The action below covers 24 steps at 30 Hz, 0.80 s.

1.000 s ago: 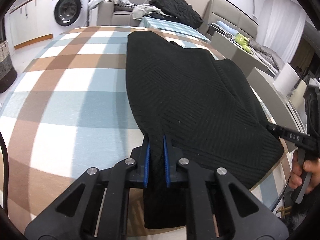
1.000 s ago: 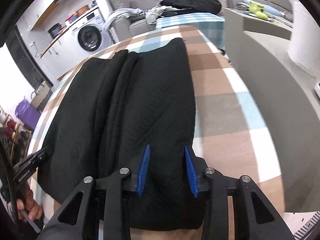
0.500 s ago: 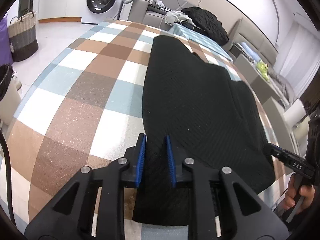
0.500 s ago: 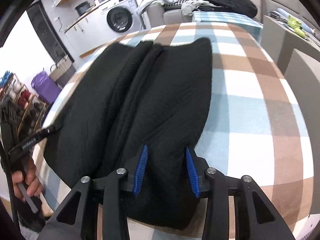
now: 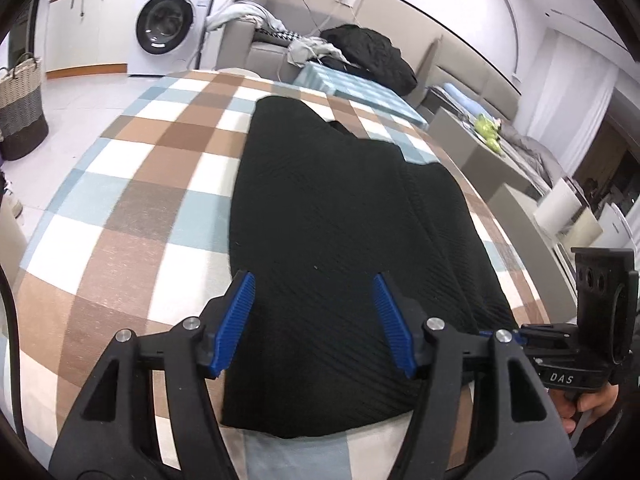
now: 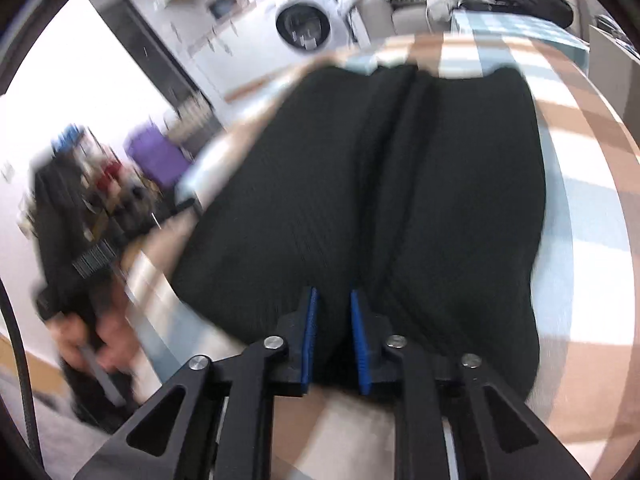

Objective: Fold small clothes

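Observation:
A black knitted garment (image 5: 344, 216) lies lengthwise on the checked tablecloth (image 5: 132, 208); it also shows in the right wrist view (image 6: 400, 184), folded in long ridges. My left gripper (image 5: 314, 300) is wide open and empty, its blue pads astride the garment's near end. My right gripper (image 6: 334, 312) has its jaws close together over the garment's near edge; the view is blurred, and I cannot tell whether cloth is pinched. The right gripper also shows in the left wrist view (image 5: 592, 340), off the table's right edge.
A washing machine (image 5: 168, 28) and a sofa with piled clothes (image 5: 360, 52) stand beyond the table. A woven basket (image 5: 20, 112) stands on the floor at left. A grey bench (image 5: 504, 160) runs along the right side.
My left gripper has opened wide and let go of the garment's near end. My right gripper has narrowed its jaws and swung left; its view is now blurred.

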Motion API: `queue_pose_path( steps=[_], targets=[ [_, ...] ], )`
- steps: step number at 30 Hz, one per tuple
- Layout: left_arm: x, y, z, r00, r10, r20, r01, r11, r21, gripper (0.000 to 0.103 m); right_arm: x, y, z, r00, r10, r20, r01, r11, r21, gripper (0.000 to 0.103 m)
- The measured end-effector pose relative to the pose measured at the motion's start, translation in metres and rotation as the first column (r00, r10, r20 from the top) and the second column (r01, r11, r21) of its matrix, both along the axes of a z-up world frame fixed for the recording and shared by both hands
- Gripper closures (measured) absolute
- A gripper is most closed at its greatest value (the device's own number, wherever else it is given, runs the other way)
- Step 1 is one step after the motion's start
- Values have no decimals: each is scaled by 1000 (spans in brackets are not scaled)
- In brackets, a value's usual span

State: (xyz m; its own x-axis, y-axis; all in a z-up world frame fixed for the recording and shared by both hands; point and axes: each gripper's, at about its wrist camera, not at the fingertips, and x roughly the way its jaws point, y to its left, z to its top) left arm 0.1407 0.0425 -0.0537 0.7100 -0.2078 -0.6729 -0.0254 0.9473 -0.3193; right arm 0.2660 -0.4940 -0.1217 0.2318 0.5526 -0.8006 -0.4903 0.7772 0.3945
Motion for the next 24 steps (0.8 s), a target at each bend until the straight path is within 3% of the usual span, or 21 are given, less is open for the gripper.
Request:
queue_pose_path(
  steps=[3,5,11,17,19,21,24],
  targets=[
    [2,-7,-4,1000,-24,-9,24,1000,2,44,-1,-11,2,1000,-9,-13,9,999,32,80],
    [3,-11,-6,999,-33,-13,33,999,-1,44,6,-18,2,998,-49,-33,52,994,94,65],
    [0,-14,-5,999,-32,-15,32,999,13,44,45,-4,-8,993,-99,-64,108,982,152,63],
    [-1,-7,-7,1000,-9,-26,9,1000,10,44,87,26,-8,992,-124,1,123,984,128,62],
    [-1,-5,-6,1000,-3,-25,3,1000,8,44,94,34,-7,993,-120,21,117,988,98,72],
    [-2,-2,-3,1000,5,-16,-5,1000,4,44,96,45,-3,994,-93,62,89,994,66,91],
    [-1,3,2,1000,14,1,-14,1000,-6,44,80,42,28,981,-66,180,53,996,76,94]
  ],
)
